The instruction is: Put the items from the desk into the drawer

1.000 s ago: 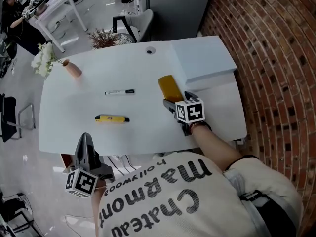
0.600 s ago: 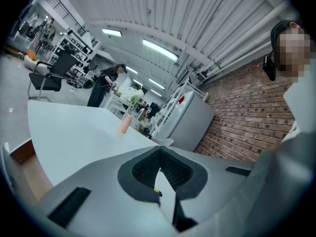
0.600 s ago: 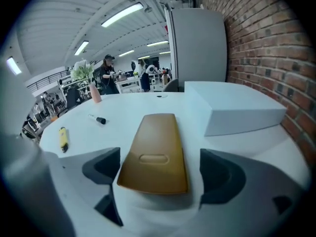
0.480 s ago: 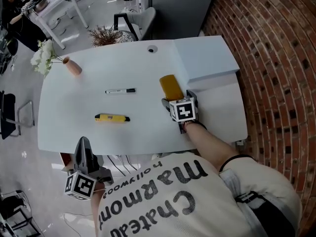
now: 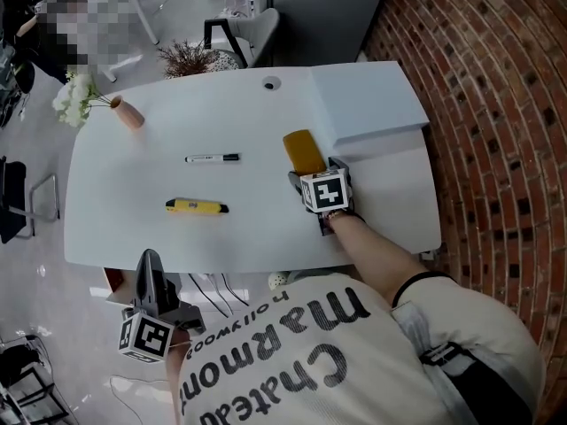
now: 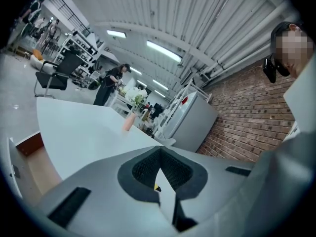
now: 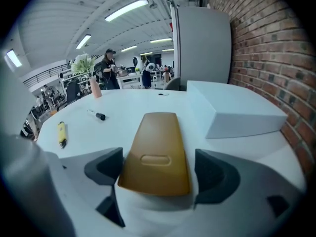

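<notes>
White desk [image 5: 133, 175] bears brown case [image 7: 157, 152] between right gripper's [image 7: 159, 172] parted, just-now narrowing jaws.

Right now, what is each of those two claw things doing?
Left gripper: closed, holding nothing.
Right gripper: open, jaws just been closing slightly; the brown case lies between them, not gripped.

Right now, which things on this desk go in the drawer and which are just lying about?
For the job: brown case, black marker, yellow tool, open drawer.
Likely just lying about: flower vase, big white box.
</notes>
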The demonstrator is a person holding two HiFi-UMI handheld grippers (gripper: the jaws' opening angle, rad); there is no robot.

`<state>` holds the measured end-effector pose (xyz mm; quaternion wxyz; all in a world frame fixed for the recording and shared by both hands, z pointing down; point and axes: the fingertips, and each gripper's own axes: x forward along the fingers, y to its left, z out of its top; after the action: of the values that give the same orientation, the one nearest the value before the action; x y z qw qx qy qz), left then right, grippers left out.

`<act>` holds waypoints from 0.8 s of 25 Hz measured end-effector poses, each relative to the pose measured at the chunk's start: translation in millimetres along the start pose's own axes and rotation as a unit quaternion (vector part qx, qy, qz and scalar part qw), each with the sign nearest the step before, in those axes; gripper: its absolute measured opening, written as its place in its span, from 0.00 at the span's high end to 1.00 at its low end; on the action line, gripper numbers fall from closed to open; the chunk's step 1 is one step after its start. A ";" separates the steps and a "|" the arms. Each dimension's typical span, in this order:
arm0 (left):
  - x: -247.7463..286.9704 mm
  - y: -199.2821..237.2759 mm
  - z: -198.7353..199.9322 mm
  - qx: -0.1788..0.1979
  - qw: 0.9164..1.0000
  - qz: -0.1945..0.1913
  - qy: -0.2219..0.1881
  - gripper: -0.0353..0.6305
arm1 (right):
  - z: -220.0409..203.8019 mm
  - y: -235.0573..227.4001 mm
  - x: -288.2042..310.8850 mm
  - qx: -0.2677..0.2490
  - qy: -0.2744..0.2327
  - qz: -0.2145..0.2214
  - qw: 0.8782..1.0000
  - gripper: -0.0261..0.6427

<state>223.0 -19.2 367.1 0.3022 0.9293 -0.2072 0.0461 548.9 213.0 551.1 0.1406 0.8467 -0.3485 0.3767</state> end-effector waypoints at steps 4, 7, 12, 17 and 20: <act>-13.1 -5.2 -4.2 -0.005 1.000 0.014 -0.011 0.94 | 2.0 1.9 -3.0 -0.007 0.013 0.006 1.000 0.33; -24.7 -13.1 -11.1 -0.010 0.999 0.028 -0.013 0.94 | 1.3 0.1 -6.2 -0.007 0.029 0.009 1.000 0.34; -42.8 -37.6 -25.7 -0.017 0.998 0.057 -0.025 0.94 | -1.4 -4.6 -11.5 -0.008 0.051 0.030 0.998 0.34; -52.8 -60.1 -36.9 -0.021 0.996 0.071 -0.038 0.94 | -1.2 -7.1 -24.8 0.127 0.063 0.092 0.986 0.34; -58.9 -72.1 -39.0 -0.019 0.996 0.078 -0.045 0.94 | -3.1 -1.3 -35.8 0.242 0.080 0.145 0.956 0.34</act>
<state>200.8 77.3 347.3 0.3059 0.9055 -0.2932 0.0235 531.1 232.9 526.8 -0.0968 0.7629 -0.3535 0.5325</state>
